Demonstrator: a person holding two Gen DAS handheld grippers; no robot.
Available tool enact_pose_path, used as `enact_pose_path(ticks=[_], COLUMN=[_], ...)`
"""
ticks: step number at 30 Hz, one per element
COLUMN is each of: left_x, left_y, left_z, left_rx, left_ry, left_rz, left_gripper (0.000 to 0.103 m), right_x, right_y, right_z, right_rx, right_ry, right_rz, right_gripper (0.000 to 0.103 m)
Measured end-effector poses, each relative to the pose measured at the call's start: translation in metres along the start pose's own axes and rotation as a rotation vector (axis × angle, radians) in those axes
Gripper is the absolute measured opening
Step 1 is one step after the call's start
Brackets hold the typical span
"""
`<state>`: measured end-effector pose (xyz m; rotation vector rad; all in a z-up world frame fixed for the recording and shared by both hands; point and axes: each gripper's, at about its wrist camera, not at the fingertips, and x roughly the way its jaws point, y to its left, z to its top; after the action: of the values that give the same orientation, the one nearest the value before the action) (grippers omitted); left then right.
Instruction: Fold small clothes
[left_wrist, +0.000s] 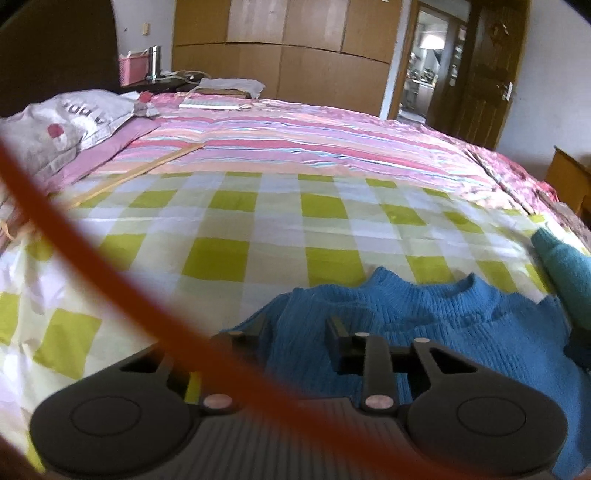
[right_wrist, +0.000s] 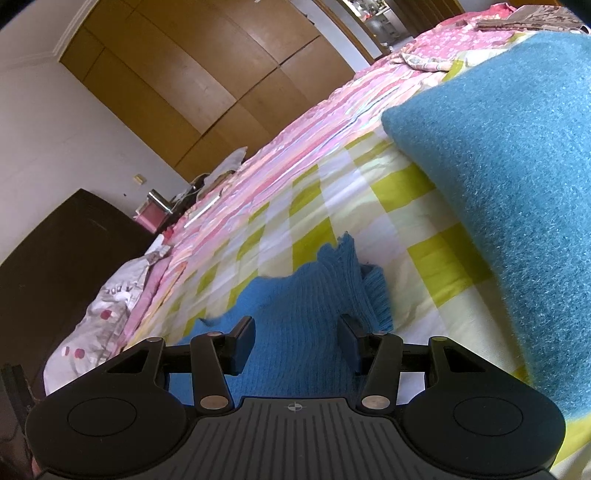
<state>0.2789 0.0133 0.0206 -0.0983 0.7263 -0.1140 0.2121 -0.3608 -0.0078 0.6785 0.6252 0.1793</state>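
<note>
Right tool (right_wrist: 297, 341) gapes over blue sweater (right_wrist: 295, 295) beside teal knit (right_wrist: 517, 184).

A blurred orange cord (left_wrist: 110, 258) crosses in front of the left claw (left_wrist: 295, 328), hiding part of its left finger. Right of the claw, the teal cloth (left_wrist: 565, 266) is cut by the edge. The sweater (left_wrist: 424, 321) runs under the claw, out of sight.

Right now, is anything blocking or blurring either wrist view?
Left wrist view: an out-of-focus orange cable sweeps across the lens and the bed bulges from fisheye curving. Right wrist view: unobstructed but tilted, with the teal blanket soft at the right edge; the blue sweater stays sharp.
</note>
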Motion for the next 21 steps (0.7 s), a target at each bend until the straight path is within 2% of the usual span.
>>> enact_pose_path(ticks=[5, 8, 10, 11, 12, 16, 21], left_x=[0.006, 0.013, 0.013, 0.013, 0.012, 0.0, -0.032], left_y=[0.003, 0.006, 0.004, 0.001, 0.0, -0.008, 0.008], left_z=[0.001, 0.001, 0.001, 0.001, 0.001, 0.001, 0.008], left_rx=[0.042, 0.031, 0.047, 0.057, 0.062, 0.108, 0.012], left_ry=[0.034, 0.058, 0.059, 0.061, 0.065, 0.02, -0.093], left_rz=[0.03, 0.025, 0.023, 0.018, 0.009, 0.02, 0.023], left_gripper=[0.037, 0.037, 0.029, 0.017, 0.013, 0.012, 0.011], right_x=[0.0, 0.0, 0.001, 0.001, 0.001, 0.001, -0.002], right_y=[-0.001, 0.0, 0.001, 0.001, 0.001, 0.001, 0.0], right_z=[0.0, -0.001, -0.001, -0.002, -0.002, -0.001, -0.001], right_rx=[0.011, 0.007, 0.003, 0.001, 0.0, 0.009, 0.014], right_ry=[0.002, 0.003, 0.005, 0.006, 0.006, 0.004, -0.012], right_rz=[0.004, 0.004, 0.006, 0.006, 0.006, 0.009, 0.008], right_gripper=[0.05, 0.05, 0.05, 0.05, 0.05, 0.049, 0.048])
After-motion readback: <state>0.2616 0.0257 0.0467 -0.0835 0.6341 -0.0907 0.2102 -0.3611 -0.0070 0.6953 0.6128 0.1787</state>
